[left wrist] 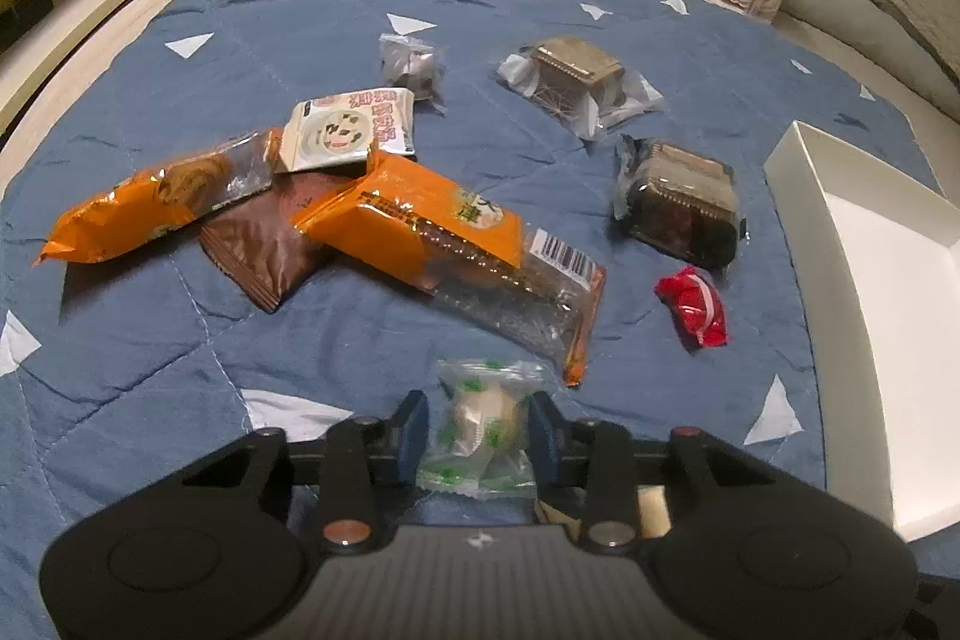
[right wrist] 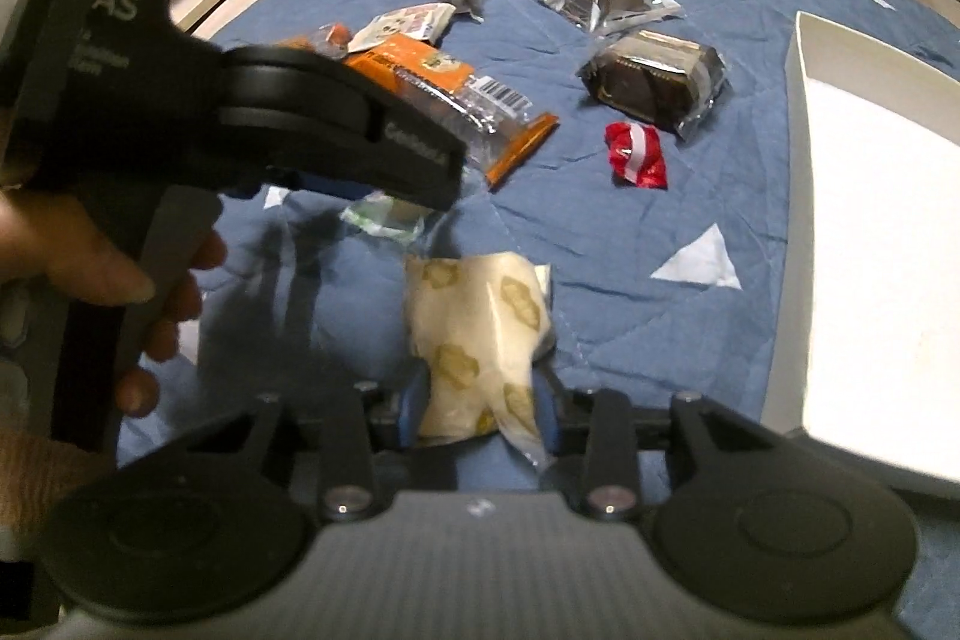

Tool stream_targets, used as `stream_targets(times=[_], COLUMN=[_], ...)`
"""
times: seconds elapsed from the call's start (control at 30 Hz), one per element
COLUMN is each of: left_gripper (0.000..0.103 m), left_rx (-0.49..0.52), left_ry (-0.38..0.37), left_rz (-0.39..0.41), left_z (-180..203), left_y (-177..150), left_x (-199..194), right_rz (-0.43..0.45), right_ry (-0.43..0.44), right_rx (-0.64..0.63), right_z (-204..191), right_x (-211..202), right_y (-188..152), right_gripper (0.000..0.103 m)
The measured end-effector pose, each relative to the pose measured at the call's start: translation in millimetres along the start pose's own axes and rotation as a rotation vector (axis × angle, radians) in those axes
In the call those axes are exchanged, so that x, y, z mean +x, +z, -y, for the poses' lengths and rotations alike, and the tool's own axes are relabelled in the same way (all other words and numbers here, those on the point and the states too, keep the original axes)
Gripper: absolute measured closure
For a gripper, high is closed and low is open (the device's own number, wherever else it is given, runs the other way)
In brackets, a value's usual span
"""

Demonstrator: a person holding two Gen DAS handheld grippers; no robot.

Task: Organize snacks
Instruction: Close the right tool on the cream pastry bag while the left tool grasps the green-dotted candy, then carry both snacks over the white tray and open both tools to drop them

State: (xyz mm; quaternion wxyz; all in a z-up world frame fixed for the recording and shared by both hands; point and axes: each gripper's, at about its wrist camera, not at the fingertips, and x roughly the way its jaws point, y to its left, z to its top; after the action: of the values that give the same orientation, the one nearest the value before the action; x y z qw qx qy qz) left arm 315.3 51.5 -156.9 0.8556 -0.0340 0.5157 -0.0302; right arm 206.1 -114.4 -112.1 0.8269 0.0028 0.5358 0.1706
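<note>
Am gripping two snacks at once: left gripper (left wrist: 477, 430) pinching green-print candy (left wrist: 480, 436), right gripper (right wrist: 483, 409) clamping cream pouch (right wrist: 480, 334), both over blue quilt (left wrist: 180, 370). Am judging next move: carrying both rightward into white tray (right wrist: 870, 250). Red candy (right wrist: 636, 157), orange packs (left wrist: 432, 220) lying alongside route.

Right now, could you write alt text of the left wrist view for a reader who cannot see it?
The left gripper has its jaws around a small green-and-clear candy on a blue quilt. Beyond it lie orange packs, a brown pouch, two wrapped cakes, and a red candy. A white box is at the right.
</note>
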Motion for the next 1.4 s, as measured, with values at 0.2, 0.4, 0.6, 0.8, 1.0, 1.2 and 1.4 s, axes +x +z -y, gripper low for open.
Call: stream_targets(times=[0.2, 0.4, 0.6, 0.8, 1.0, 1.2, 1.4], left_gripper=[0.071, 0.072, 0.072, 0.072, 0.072, 0.072, 0.072], left_rx=[0.021, -0.006, -0.021, -0.025, -0.044, -0.055, -0.062], left_ry=[0.015, 0.023, 0.012, 0.009, 0.007, -0.006, -0.022], left_rz=[0.012, 0.049, 0.064, 0.093, 0.145, 0.178, 0.224], left_z=[3, -5, -9, -12, -15, -13, -2], left_y=[-1, 0, -2, -3, -6, -16, -23], left_x=[0, -14, -29, -53, -89, -119, -145], right_rz=[-0.008, 0.015, 0.026, 0.081, 0.147, 0.226, 0.287], right_ry=[0.009, 0.025, 0.038, 0.043, 0.017, 0.004, -0.005], right_rx=[-0.032, -0.059, -0.063, -0.057, -0.039, -0.017, 0.015], right_z=[-1, -3, -4, -4, 4, 10, 18], right_x=[4, -3, -15, -36, -60, -81, -102], right_y=[1, 4, 3, 6, 11, 12, 7], right_gripper=[0.065, 0.075, 0.077, 0.077, 0.077, 0.077, 0.077])
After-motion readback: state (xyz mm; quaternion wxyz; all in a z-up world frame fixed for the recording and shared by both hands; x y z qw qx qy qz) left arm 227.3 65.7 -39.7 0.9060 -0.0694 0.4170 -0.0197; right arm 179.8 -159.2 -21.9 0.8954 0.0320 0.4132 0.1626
